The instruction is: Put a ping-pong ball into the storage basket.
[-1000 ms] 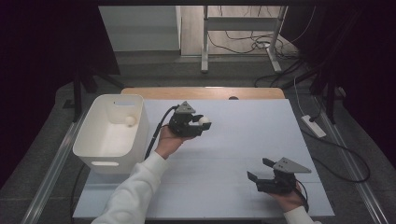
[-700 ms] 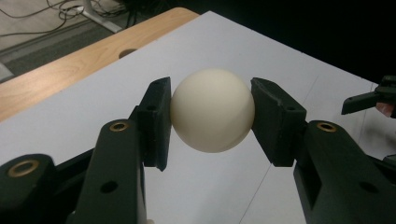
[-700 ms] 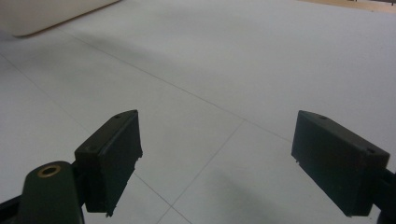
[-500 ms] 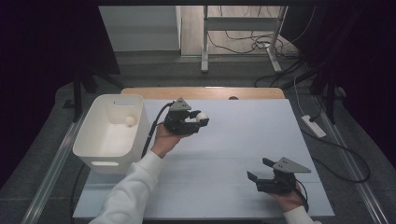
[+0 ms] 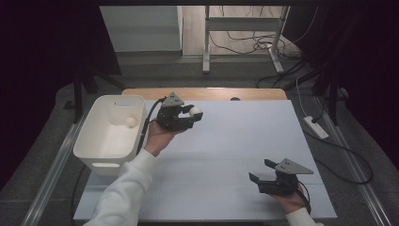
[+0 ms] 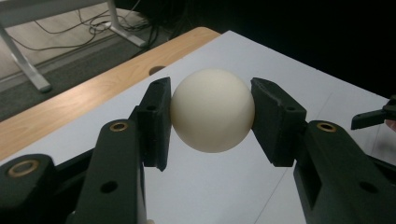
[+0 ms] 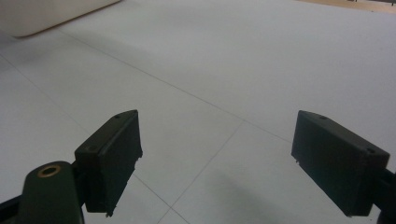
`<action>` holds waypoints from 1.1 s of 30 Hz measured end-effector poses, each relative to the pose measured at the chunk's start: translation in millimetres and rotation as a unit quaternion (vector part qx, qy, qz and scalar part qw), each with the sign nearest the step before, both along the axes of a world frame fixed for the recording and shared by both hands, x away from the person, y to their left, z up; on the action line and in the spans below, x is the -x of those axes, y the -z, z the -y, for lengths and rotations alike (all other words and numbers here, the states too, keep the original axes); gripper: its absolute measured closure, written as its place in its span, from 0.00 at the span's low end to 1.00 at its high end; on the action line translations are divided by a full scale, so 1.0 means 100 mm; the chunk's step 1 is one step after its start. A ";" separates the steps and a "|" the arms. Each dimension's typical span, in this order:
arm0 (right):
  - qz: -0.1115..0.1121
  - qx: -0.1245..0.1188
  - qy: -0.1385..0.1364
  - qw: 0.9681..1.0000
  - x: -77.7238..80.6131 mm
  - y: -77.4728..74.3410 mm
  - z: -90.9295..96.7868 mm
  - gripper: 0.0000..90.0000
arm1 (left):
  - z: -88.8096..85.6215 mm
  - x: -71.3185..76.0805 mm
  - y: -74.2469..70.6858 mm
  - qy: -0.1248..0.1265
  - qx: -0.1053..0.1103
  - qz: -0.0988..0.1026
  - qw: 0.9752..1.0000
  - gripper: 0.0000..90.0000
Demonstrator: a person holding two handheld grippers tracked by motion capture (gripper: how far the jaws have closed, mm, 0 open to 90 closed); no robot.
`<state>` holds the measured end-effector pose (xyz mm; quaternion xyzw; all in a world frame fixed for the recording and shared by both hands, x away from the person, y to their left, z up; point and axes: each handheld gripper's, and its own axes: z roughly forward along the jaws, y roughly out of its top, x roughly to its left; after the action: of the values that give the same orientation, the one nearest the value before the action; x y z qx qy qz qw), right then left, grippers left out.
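At far left stood the white bin [image 5: 109,133], w/ one small white ball [image 5: 131,121] already lying inside near its far wall — so we judged one drop as done. Just right of the bin's rim, our left gripper [image 5: 190,116] was held up off the table, jaws clamped on a second cream ball [image 5: 195,111]; in the left gripper view that ball [image 6: 212,110] sat squarely betw. both black pads [image 6: 156,122], touching each side, well clear of the white tabletop [image 6: 224,186] below. So pick-up looked complete; what we reckoned was left for this ball: carry it across over the bin, then release.

Further right the table surface [image 5: 226,155] lay bare, no more balls that we could see there, so this was prob. the last one, tho we couldn't be sure of anything hidden.

At far right, near the table's front edge, our right gripper [image 5: 262,172] rested low, jaws spread wide w/ nothing betw. them; its own view showed just bare white board [image 7: 219,93] ahead. It seemed idle for this step.
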<state>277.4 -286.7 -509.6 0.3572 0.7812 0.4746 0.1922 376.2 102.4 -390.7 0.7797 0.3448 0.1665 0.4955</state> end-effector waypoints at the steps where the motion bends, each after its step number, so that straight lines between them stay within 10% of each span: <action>1: 0.000 0.000 -0.001 1.000 0.00 0.00 0.00 0.17 | -0.02 0.00 -0.01 -0.002 0.000 0.000 1.000 0.57; 33: 0.000 -0.003 0.004 1.000 -0.02 0.00 0.00 0.17 | -0.44 0.08 -0.17 -0.051 0.005 0.014 0.999 0.57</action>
<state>279.3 -286.6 -509.3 0.3604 0.7787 0.4759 0.1932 367.9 146.8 -374.0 0.7564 0.3778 0.2003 0.4950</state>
